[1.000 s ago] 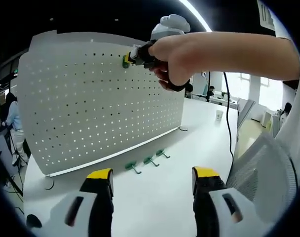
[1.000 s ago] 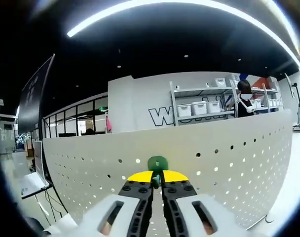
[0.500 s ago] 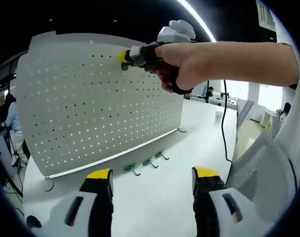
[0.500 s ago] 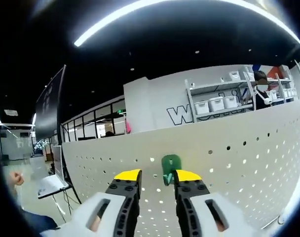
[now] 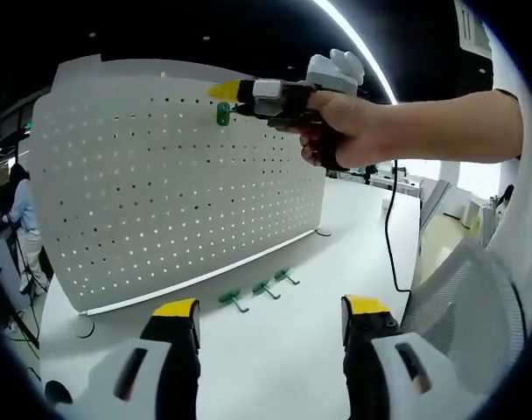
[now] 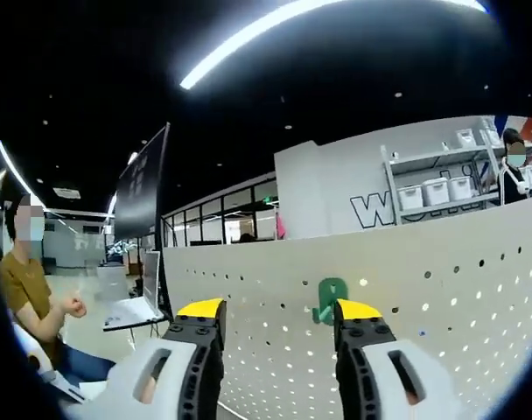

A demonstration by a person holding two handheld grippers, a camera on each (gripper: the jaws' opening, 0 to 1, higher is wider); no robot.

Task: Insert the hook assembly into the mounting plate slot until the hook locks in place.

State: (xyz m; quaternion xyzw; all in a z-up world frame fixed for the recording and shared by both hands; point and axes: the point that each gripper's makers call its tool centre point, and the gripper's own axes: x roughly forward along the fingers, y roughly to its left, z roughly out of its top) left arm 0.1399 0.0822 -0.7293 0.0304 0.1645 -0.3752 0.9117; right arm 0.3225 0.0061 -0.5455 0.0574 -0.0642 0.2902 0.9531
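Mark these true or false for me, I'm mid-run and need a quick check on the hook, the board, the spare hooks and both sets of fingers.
1. The green hook sits on the white pegboard, near its top edge. True.
2. The right gripper is clamped on that hook. False: its fingers are spread, with the hook between them and ungripped.
3. Three more green hooks lie on the white table by the board's foot. True.
4. The left gripper holds one of those hooks. False: its fingers are apart with nothing between them.
5. The pegboard lies flat on the table. False: it stands upright.
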